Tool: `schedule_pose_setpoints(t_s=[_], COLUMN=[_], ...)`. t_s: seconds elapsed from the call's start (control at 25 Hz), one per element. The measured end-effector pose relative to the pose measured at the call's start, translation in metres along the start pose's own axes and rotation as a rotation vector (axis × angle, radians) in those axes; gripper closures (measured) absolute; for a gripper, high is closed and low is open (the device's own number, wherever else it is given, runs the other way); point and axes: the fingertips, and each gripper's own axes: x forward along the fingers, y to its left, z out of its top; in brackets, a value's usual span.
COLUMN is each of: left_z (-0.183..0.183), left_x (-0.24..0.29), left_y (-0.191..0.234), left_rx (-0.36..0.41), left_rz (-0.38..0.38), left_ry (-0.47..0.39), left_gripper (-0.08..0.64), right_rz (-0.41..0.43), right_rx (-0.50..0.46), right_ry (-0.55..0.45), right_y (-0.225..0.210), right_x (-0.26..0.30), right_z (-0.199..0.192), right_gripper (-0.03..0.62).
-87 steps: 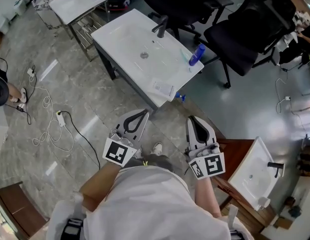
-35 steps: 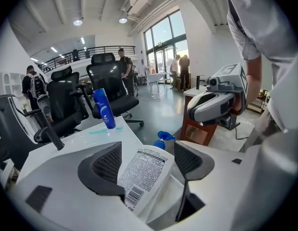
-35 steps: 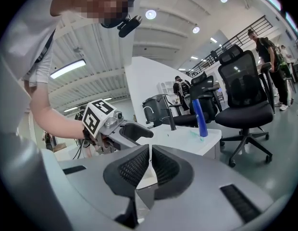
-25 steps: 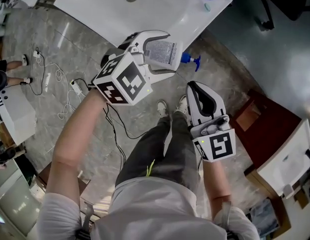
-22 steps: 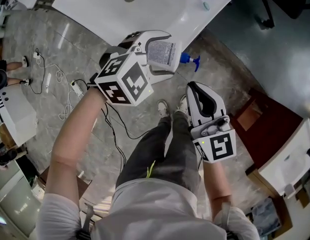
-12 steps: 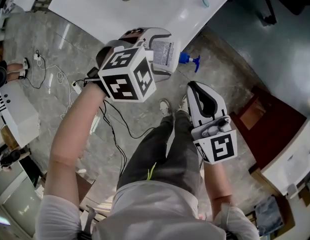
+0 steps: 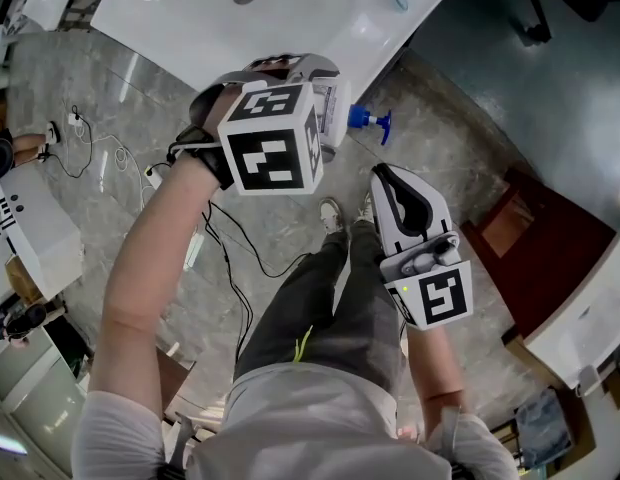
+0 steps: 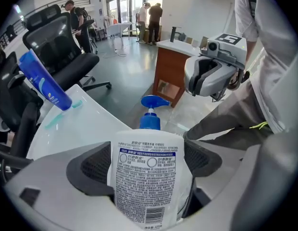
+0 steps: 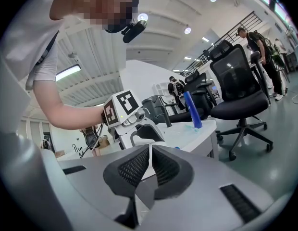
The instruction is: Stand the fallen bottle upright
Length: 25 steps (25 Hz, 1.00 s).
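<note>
The right tongs (image 9: pixel 150 153) have their jaws closed together. The dark ribbed pads touch each other and nothing is between them. Behind them a bare arm (image 9: pixel 67 113) holds the left tongs (image 9: pixel 146 132), which point down over a white surface (image 9: pixel 199 129). Their jaws are opening, with a white bottle (image 9: pixel 144 139) between them. A blue tube (image 9: pixel 191 109) stands tilted on the surface. A black office chair (image 9: pixel 240 88) stands on the floor at the right, and some people (image 9: pixel 247 37) stand far behind it.

The bottle (image 8: pixel 146 177) sits between the left gripper's (image 8: pixel 149 152) opening jaws, at the washbasin's (image 7: pixel 175 20) edge.
</note>
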Motion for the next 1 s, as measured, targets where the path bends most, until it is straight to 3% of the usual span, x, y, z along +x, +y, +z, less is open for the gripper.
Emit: schedule_pose_setpoints(t_s=[0.16,0.52,0.68,1.0], left_z=[-0.003,-0.003,-0.002,0.001], left_x=[0.005,0.009,0.008,0.007], left_y=[0.003,0.005,0.005,0.006], left_rx=[0.004,-0.024,-0.055,-0.018], left_rz=[-0.024,-0.034,-0.031,0.026], left_ry=[0.026,-0.003,-0.046,-0.123], left_gripper=[0.084,0.084,0.084,0.086], right_rz=[-0.002,0.003,0.012,0.000], right_rx=[0.004,0.009,0.006,0.010], right_ry=[0.000,0.001,0.008,0.020], right_y=[-0.004,-0.010,-0.007,-0.016], right_x=[0.002,0.003,0.005,-0.001], right_z=[0.001,-0.002,-0.005,-0.015], right_gripper=[0.549,0.548,0.549,0.548])
